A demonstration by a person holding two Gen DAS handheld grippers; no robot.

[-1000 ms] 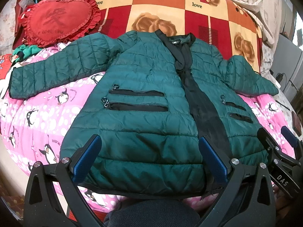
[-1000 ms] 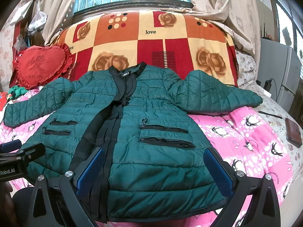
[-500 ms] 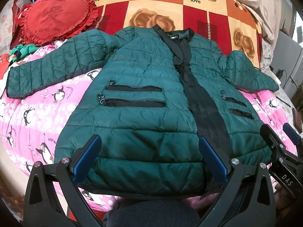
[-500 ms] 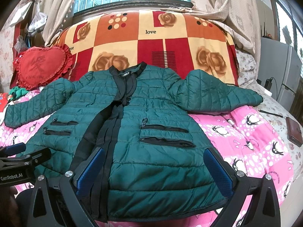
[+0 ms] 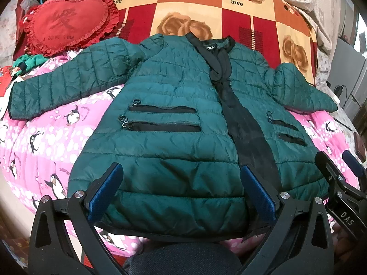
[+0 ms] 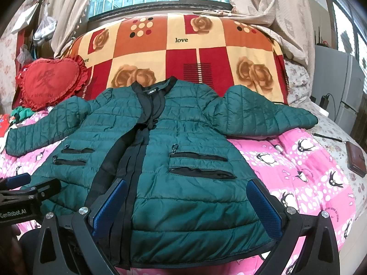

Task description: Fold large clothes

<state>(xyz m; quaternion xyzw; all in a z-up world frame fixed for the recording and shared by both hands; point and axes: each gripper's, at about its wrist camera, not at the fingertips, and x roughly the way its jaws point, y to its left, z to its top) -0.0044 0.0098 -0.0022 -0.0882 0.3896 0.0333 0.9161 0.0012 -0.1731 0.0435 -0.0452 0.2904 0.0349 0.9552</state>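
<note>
Jacket (image 5: 174,151), green quilted, spread flat on bed (image 5: 45,137), unfolded; left tongs (image 5: 181,192) and right tongs (image 6: 187,202) wide open, empty, near hem; next: grip hem or sleeve.

Pink penguin blanket (image 6: 298,160) lies bare beside the jacket (image 6: 183,160); heart pillow (image 6: 49,84) crowds the far-left corner

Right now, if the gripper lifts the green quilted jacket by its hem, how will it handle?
The green quilted jacket is puffy and creased, so probably light and floppy. Its spread sleeves would likely dangle. The shiny shell may slip.
</note>
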